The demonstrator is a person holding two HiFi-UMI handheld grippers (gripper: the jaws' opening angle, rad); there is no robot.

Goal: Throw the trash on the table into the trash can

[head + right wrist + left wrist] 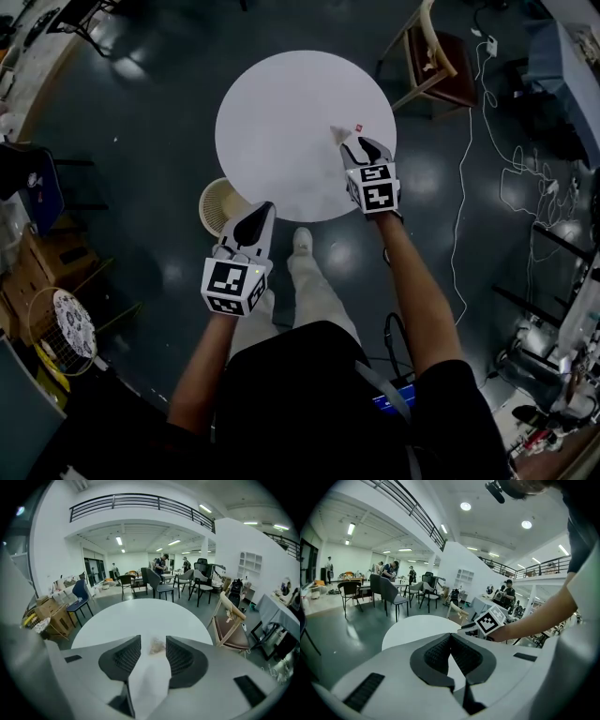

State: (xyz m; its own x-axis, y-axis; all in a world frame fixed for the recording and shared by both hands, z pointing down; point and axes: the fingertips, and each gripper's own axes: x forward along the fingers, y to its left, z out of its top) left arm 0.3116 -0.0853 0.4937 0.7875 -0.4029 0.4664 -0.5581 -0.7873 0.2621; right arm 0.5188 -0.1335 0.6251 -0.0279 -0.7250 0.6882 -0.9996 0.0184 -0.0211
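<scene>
One crumpled scrap point(157, 645) at right gripper point(153, 639), jaws apart, round table point(281, 112)

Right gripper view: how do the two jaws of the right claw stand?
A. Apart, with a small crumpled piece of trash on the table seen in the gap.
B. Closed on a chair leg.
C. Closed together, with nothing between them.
A: the right claw has its jaws apart, and the crumpled trash lies on the white table in the gap between them.
</scene>
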